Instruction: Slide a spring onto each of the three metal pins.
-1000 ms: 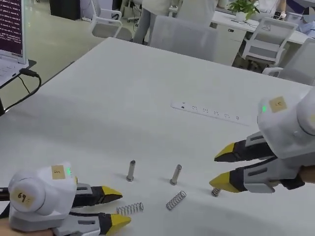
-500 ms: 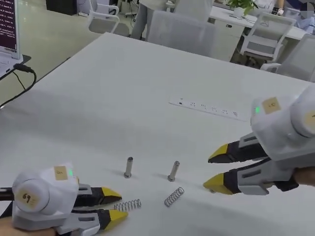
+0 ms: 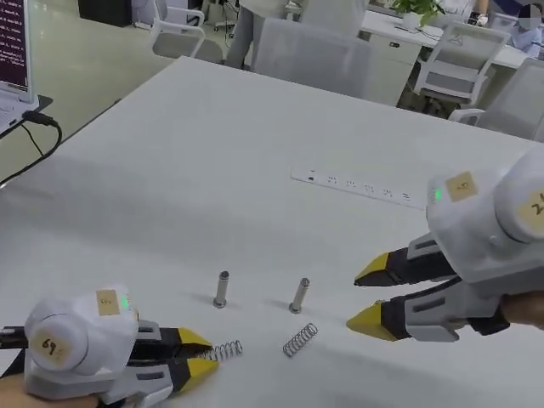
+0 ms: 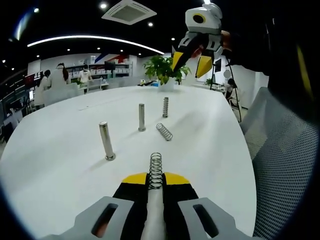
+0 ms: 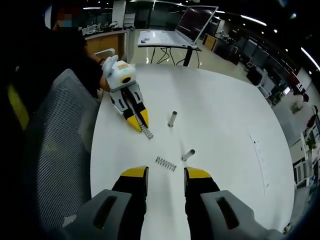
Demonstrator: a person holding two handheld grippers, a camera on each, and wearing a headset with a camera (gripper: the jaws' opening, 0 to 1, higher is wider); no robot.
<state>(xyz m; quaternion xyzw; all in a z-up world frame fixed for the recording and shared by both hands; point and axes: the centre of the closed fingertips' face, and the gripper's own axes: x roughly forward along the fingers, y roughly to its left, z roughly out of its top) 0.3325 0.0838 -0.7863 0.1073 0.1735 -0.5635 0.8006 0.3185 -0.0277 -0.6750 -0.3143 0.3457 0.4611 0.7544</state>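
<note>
The thin, silvery steel coil spring (image 4: 156, 165) is pinched at its near end between the yellow tips of your left gripper (image 4: 156, 179), which are clenched on it. Most of the coil juts forward past the tips. It sits to the left of the middle pin (image 3: 299, 296), a short bare steel pin standing upright, and nearer to you. I cannot tell whether the coil has left the tabletop.

By its look, this spring is very light, soft along its length, and quick to bend sideways or flick out of a hard pinch. Holding it by one end seems right, since that leaves the far mouth open for a pin. Squeeze no harder than you need, or the coils may crush or squirt away.

A second bare pin (image 3: 222, 289) stands left of the middle pin, close ahead of the coil spring, and looks like the handiest target. A loose spring (image 3: 300, 339) of the same kind lies just beside the middle pin on your side. In the left gripper view, a third pin (image 4: 165, 107) beyond the middle pin already wears a spring.

Your right gripper (image 3: 367, 296) hovers to the right of the middle pin, jaws spread, holding nothing. A white power strip (image 3: 357, 187) lies well beyond the middle pin on the white table (image 3: 212, 153).
</note>
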